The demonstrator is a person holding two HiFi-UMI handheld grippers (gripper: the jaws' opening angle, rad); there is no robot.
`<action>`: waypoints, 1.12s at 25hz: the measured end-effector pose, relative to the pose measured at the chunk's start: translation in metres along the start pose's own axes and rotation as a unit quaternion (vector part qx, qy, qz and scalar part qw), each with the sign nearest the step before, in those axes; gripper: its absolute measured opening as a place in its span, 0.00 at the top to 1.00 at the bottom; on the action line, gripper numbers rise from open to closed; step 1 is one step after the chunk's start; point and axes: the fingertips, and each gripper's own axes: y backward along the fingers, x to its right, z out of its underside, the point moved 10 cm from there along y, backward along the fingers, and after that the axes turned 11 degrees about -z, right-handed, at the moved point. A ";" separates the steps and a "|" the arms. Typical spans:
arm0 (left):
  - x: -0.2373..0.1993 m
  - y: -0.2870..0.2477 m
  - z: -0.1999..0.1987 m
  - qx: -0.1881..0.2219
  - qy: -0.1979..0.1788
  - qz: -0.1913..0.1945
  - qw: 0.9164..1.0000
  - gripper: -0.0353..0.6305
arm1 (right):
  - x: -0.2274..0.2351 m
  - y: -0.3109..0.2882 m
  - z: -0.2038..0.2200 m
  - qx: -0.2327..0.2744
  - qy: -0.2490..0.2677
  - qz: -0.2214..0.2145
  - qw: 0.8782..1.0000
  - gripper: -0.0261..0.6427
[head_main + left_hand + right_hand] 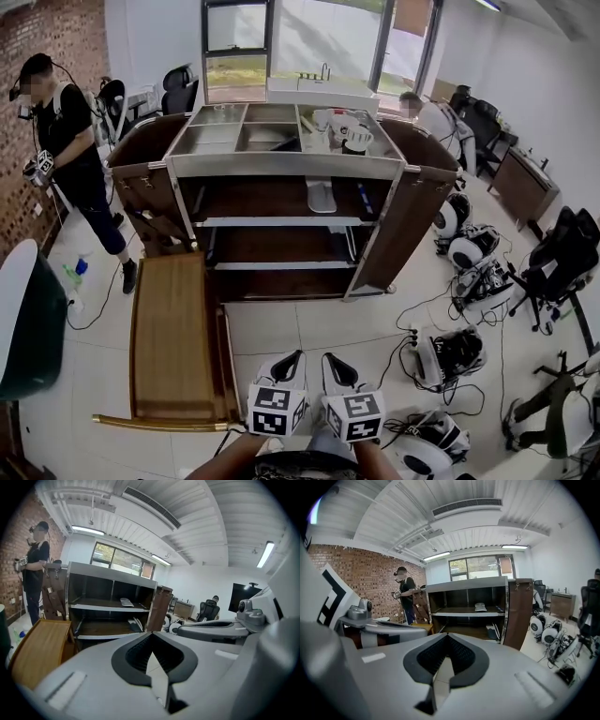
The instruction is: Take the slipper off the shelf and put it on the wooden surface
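Note:
A pale grey slipper (321, 195) lies on the upper shelf of the open metal and dark-wood shelf unit (291, 167); it also shows small and far off as the slipper (126, 602) and the slipper (480, 606) in the two gripper views. The wooden surface (173, 337) is a light-brown panel on the floor, left of the shelf. My left gripper (292, 360) (151, 637) and right gripper (336, 364) (446, 637) are side by side at the bottom, well short of the shelf. Both are shut with nothing between their jaws.
A person (70, 141) stands left of the shelf holding grippers; another person (431, 117) sits at the back right. White cups and clutter (342, 131) sit on the shelf top. Cables and white devices (459, 352) litter the floor on the right. Office chairs (562, 253) stand beyond them.

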 end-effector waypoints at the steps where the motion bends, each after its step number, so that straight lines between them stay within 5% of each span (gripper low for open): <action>1: 0.001 -0.009 -0.003 0.000 -0.001 -0.007 1.000 0.94 | 0.009 -0.006 -0.002 0.002 0.001 -0.005 1.000 0.96; 15: 0.063 -0.151 -0.078 0.018 -0.015 -0.064 0.998 0.94 | 0.176 -0.053 -0.066 0.036 0.019 -0.063 0.997 0.96; 28: 0.075 -0.212 -0.097 0.007 -0.019 -0.112 0.994 0.94 | 0.250 -0.096 -0.078 0.036 0.004 -0.103 0.994 0.96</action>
